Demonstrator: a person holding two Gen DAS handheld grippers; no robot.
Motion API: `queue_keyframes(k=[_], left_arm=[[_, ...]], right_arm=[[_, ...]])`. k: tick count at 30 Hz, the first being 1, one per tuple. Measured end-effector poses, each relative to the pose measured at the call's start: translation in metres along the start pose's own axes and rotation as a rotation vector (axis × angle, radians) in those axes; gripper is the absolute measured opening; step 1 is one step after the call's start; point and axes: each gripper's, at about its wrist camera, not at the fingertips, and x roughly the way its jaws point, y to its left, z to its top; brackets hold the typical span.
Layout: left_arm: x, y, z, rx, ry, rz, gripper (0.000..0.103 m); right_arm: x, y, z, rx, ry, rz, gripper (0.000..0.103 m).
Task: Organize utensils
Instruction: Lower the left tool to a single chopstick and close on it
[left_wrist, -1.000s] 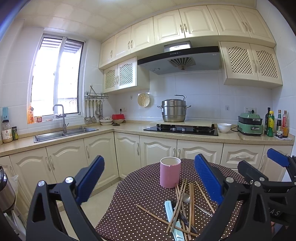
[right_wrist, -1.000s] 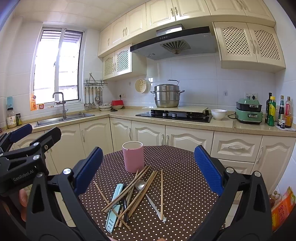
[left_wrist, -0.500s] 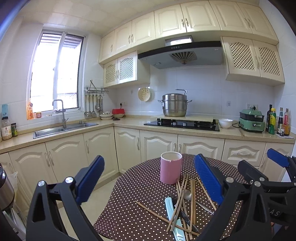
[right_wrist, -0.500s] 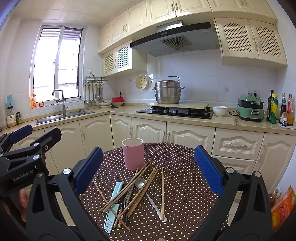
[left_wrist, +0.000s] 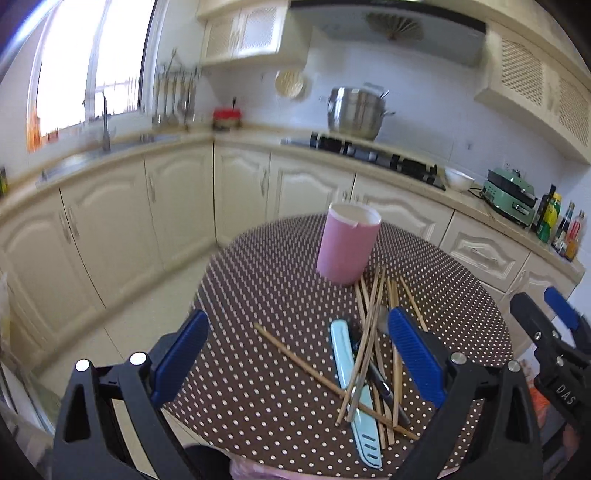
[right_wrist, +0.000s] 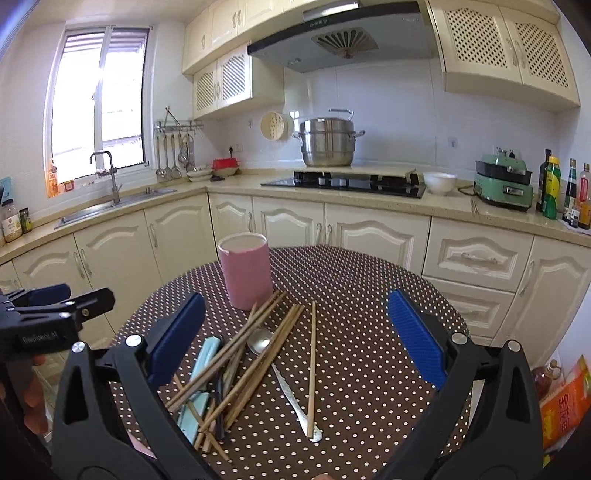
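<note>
A pink cylindrical holder (left_wrist: 348, 249) (right_wrist: 245, 275) stands upright on a round brown polka-dot table (left_wrist: 258, 295) (right_wrist: 369, 295). In front of it lies a loose pile of wooden chopsticks (left_wrist: 369, 332) (right_wrist: 258, 354), a light-blue sheathed knife (left_wrist: 356, 391) (right_wrist: 201, 373) and a metal spoon (right_wrist: 260, 339). One chopstick (right_wrist: 313, 365) lies apart on the right of the pile. My left gripper (left_wrist: 299, 354) hovers open above the near side of the pile. My right gripper (right_wrist: 295, 339) is open over the pile too, holding nothing.
Cream cabinets and a counter wrap round behind the table, with a sink (right_wrist: 114, 201), a hob and steel pot (right_wrist: 327, 142), a white bowl (right_wrist: 439, 182) and bottles (right_wrist: 565, 192). An orange packet (right_wrist: 563, 406) lies low at the right.
The left gripper has tilted down and moved in over the table, so the pile and holder look closer. The right gripper has come slightly nearer. Both stay open.
</note>
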Motion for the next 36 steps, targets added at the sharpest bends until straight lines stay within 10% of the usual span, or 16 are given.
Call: queue_keyframes(k=[5,15,26,36], left_arm=[[0.043,0.017,-0.011,-0.088,0.18,-0.022,0.095],[0.107,0.011,-0.033,-0.156,0.414,-0.061,0.06],[0.143,-0.002,-0.033,-0.124,0.48,-0.023,0.045],[0.163,0.004,-0.021,-0.086,0.445,0.008,0.006]], right_arm=[[0.029,-0.007,-0.011,-0.009,0.073,-0.023,0.097],[0.068,-0.021,-0.026,-0.024,0.191,-0.056,0.097],[0.082,-0.03,-0.029,-0.028,0.237,-0.056,0.097],[0.112,-0.04,-0.027,-0.051,0.337,-0.021,0.097]])
